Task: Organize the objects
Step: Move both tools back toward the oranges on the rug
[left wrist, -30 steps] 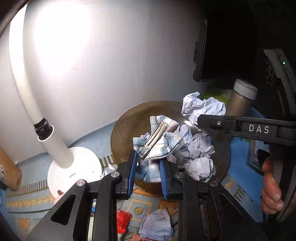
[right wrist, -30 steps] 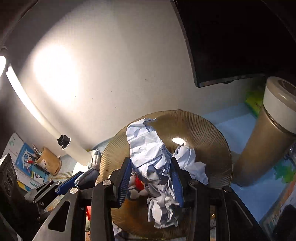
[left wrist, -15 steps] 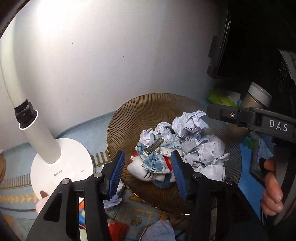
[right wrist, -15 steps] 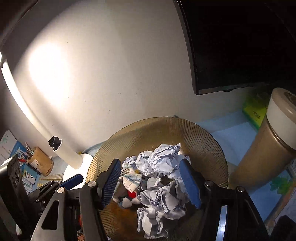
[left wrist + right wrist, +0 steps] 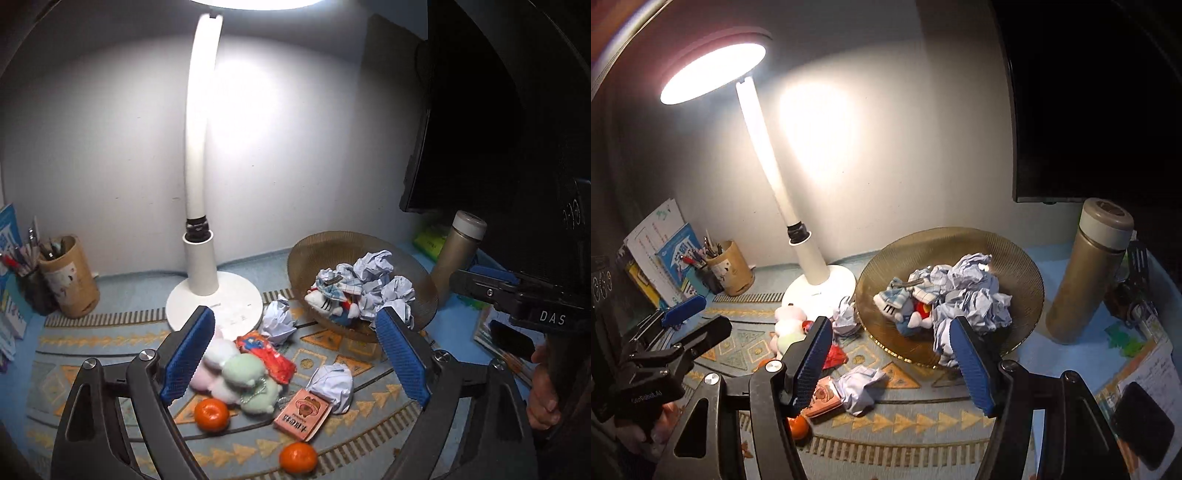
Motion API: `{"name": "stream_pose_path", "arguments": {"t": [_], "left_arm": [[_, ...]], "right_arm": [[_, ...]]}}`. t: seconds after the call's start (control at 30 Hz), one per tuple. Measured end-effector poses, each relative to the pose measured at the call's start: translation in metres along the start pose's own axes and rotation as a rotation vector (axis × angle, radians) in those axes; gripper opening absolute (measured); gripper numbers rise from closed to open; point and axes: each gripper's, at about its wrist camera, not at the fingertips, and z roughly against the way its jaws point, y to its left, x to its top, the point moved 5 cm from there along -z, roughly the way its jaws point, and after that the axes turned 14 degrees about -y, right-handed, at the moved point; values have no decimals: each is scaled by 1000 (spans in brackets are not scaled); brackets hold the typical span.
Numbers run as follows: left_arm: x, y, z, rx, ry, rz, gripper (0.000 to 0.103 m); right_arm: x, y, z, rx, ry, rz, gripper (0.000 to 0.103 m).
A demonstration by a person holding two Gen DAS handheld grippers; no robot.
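Crumpled paper balls (image 5: 373,263) fill the right half of a brown ribbed glass bowl (image 5: 317,251), heaped together so an exact count is not possible. A small stuffed toy (image 5: 325,300) and a plaid cloth (image 5: 345,282) lie in the bowl's left half. Two more paper balls sit loose on the patterned mat (image 5: 110,339): one (image 5: 277,320) just left of the bowl, one (image 5: 331,380) in front of it. Also on the mat are two oranges (image 5: 211,414) (image 5: 298,457), a cluster of pastel plush toys (image 5: 236,376), a red wrapper (image 5: 266,353) and a small orange box (image 5: 303,414). Left gripper (image 5: 295,360) hangs above these loose things, fingers spread wide and holding nothing. Right gripper (image 5: 892,365) is also spread wide and holding nothing, in front of the bowl. A white desk lamp (image 5: 201,229) stands left of the bowl, a tan flask (image 5: 1086,273) to its right.
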Motion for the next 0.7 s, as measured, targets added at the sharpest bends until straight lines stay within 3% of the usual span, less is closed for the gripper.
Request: {"name": "stream_pose_path", "arguments": {"t": [0.2, 0.27, 0.43, 0.5, 0.57, 0.63, 0.7], "left_arm": [[-63, 57, 51, 155, -6, 111, 93], [-93, 73, 51, 195, 33, 140, 93], [-149, 98, 37, 250, 107, 197, 93], [-158, 100, 33, 274, 132, 194, 93], [-156, 96, 35, 278, 107, 173, 93], [-158, 91, 33, 299, 127, 142, 94], [-159, 87, 31, 293, 146, 121, 94]], "right_arm": [[-80, 18, -12, 25, 90, 22, 65], [-103, 28, -20, 59, 94, 45, 65], [-140, 38, -40, 40, 140, 98, 65], [-151, 36, -46, 36, 156, 98, 65], [-156, 36, -51, 19, 183, 99, 65], [-155, 39, -51, -2, 162, 132, 65], [-158, 42, -52, -25, 169, 163, 70]]}}
